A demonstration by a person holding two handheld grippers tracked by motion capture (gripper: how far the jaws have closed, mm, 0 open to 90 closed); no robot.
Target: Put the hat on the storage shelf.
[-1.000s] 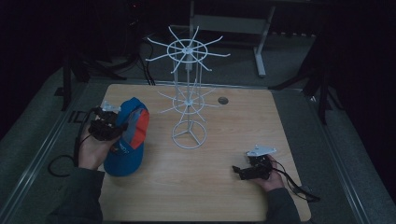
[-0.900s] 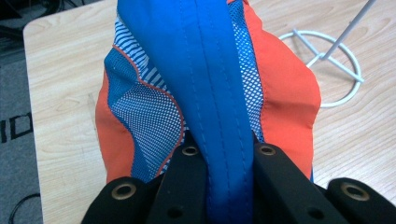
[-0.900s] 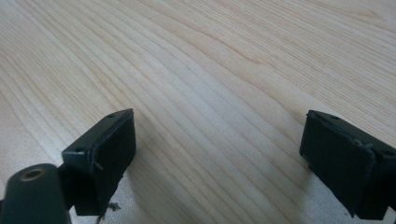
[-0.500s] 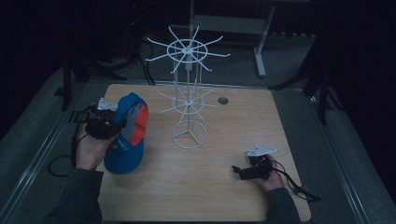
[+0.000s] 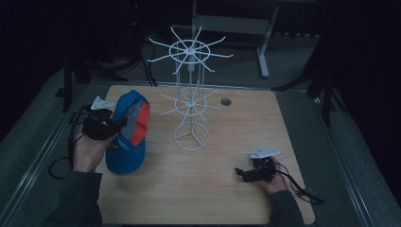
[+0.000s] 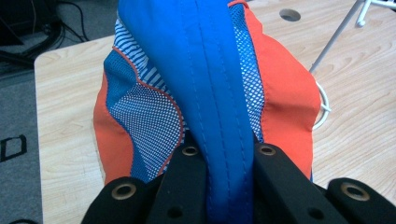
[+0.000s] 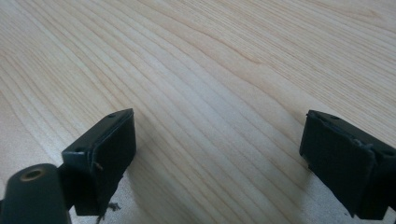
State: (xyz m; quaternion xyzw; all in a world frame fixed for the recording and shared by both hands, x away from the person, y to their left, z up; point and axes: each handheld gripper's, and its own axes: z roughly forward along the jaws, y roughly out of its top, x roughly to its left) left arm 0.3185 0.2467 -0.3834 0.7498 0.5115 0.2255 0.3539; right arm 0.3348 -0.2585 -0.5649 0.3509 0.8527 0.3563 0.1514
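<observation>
Left gripper (image 5: pixel 111 126), at left centre of the high view, is clamped on a fold of the cap (image 5: pixel 128 132); in the left gripper view the two jaws pinch a ridge of blue fabric (image 6: pixel 219 116), with mesh and orange panels bulging either side. The cap stands partly lifted at the left of the table (image 5: pixel 227 198), crown raised toward the gripper, its lower edge apparently on the wood; contact there is hard to confirm. Right gripper (image 5: pixel 246 173), at lower right of the high view, rests low near the table's front edge, jaws spread wide with only bare wood grain (image 7: pixel 210 93) between them. The white wire rack (image 5: pixel 190 99) stands at centre frame, just right of the cap, its prongs bare. Judgement: the cap is probably bound for a prong. Risks: the grip holds a thin fabric pleat, so the cap could slip out when lifted; the hanging brim could snag a lower prong; the light rack could tip or slide if pushed, as the right gripper is well apart and not bracing it.
</observation>
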